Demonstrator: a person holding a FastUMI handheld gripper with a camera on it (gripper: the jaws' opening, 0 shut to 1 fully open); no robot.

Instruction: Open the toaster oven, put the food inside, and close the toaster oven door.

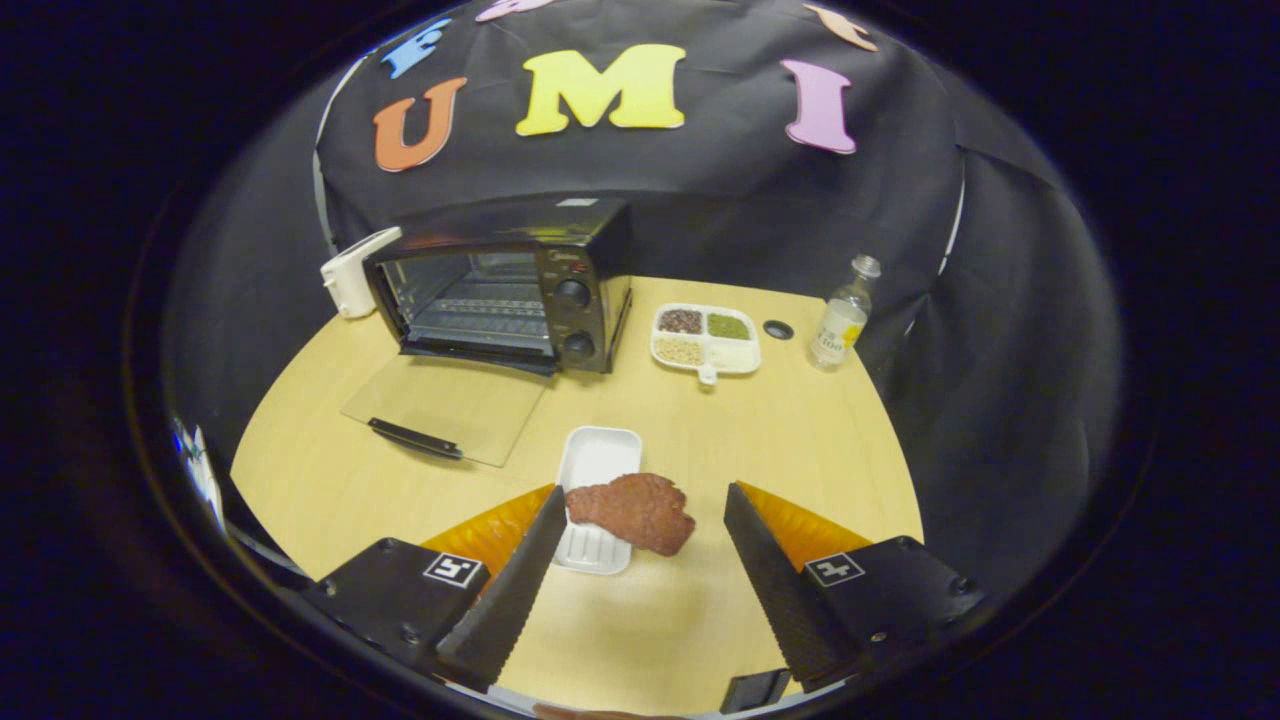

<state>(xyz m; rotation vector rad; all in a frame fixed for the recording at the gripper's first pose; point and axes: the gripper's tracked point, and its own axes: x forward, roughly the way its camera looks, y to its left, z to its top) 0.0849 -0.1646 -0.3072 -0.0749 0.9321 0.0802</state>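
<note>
Wide tongs [640,520] straddle the meat [632,512] on its tray [598,470]; oven [505,290] door [450,405] down, so next I pinch the meat.

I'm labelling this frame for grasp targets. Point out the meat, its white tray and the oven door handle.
meat [632,512]: gripper view, middle of the slab.
white tray [598,458]: gripper view, bare far half.
oven door handle [414,438]: gripper view, middle of the bar.

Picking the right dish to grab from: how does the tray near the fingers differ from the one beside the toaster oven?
The near white tray is one open well, with the steak overhanging its edge between the open gripper fingers. The divided tray right of the toaster oven has four compartments of grains and a small handle. Both are white.
</note>
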